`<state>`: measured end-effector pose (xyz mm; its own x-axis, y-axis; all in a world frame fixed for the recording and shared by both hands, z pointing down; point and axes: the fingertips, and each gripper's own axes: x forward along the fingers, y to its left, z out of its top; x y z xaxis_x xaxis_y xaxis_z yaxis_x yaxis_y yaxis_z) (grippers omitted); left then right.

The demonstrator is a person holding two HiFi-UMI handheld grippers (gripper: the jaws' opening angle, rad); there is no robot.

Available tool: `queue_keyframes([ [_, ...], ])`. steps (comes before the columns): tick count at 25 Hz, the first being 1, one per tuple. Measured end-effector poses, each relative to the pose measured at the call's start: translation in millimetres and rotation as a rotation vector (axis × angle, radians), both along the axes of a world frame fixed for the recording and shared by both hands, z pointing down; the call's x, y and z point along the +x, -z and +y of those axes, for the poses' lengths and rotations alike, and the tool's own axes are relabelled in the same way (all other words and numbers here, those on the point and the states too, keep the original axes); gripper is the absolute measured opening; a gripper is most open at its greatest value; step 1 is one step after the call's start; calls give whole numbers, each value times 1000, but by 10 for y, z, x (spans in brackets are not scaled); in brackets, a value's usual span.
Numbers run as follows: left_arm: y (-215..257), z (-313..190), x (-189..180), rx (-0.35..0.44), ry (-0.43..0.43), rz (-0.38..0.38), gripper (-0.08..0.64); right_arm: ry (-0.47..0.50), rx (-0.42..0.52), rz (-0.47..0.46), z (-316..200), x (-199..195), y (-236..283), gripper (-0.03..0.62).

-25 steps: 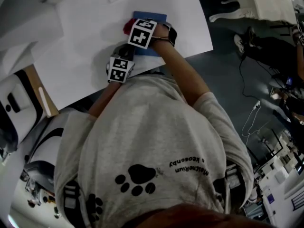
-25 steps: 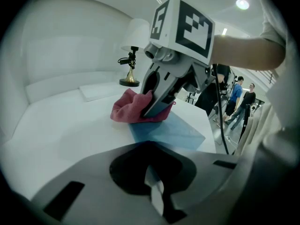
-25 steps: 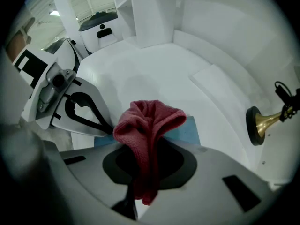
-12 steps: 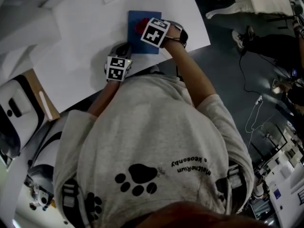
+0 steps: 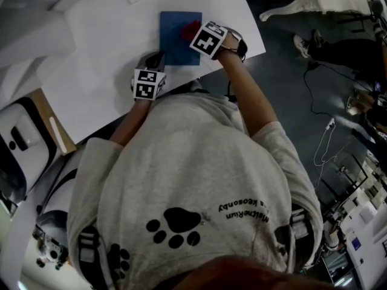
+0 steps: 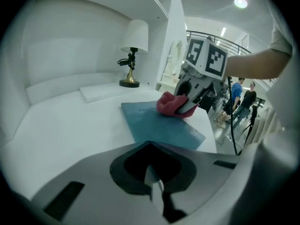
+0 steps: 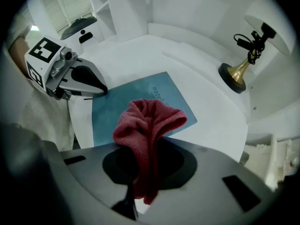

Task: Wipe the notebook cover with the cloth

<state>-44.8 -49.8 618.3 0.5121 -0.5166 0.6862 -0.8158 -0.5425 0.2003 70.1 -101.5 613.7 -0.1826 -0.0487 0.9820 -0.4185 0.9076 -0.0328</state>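
Wiping mid-pass: right gripper [image 6: 188, 106] clamps crumpled red cloth [image 7: 147, 125] on flat blue notebook cover [image 7: 117, 111]; left gripper [image 7: 101, 89], jaws together, at its edge; probably unfinished.

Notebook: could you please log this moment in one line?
right gripper shut on cloth | cloth on notebook | left gripper shut at notebook edge

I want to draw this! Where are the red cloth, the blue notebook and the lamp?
cloth [image 7: 150, 121], right gripper view, middle of the bunched folds.
notebook [image 7: 105, 111], right gripper view, bare cover left of the cloth.
lamp [image 6: 136, 34], left gripper view, white shade.
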Motion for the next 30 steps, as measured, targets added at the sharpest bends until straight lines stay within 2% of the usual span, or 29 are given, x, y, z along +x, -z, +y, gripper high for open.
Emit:
queue_keyframes([
  [6,-47,63,-40,-13,31,11,12,-30,7,9,28,133,-13,72],
  [10,-34,126,-91,-19,43,18,12,-106,42,15,-8,276,39,73],
  [13,-24,160,-107,-17,48,25,12,-180,47,-53,38,282,108,74],
  [16,-29,176,-119,-18,51,33,12,-218,101,-156,5,142,233,73],
  [21,-18,203,-118,-22,46,38,12,-203,171,-248,-26,-144,451,73],
  [30,-14,239,-68,-22,9,20,12,-99,201,-328,26,-671,647,74],
])
